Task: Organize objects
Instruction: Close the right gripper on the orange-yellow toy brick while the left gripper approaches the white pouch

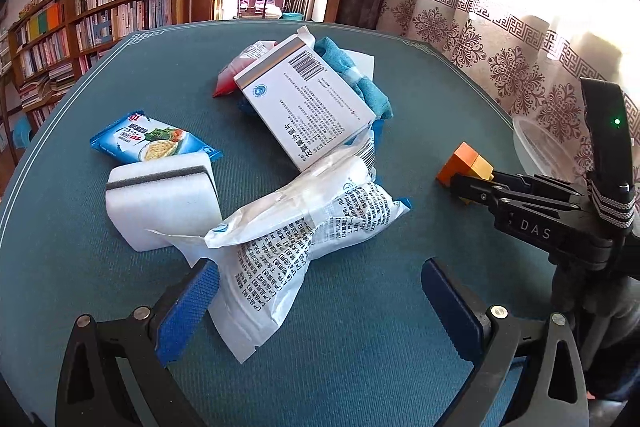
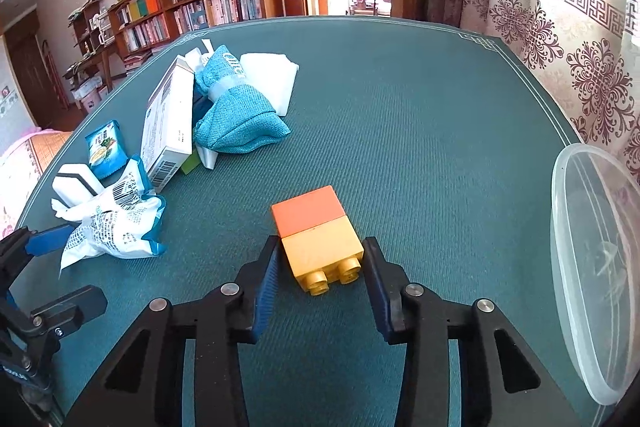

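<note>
Right wrist view: right gripper low over the teal tabletop, jaws partly spread, straddling the yellow brick of a yellow-and-orange toy block pair; whether the pads touch it, cannot tell. Clear plastic container at 3 o'clock by the tabletop edge. Pile at 10 o'clock: white medicine box leaning on a blue cloth pouch, crumpled printed wrapper, blue cracker packet, white sponge.

Left wrist view: left gripper jaws wide, holding nothing; the wrapper lies just ahead, touching the left pad.
</note>
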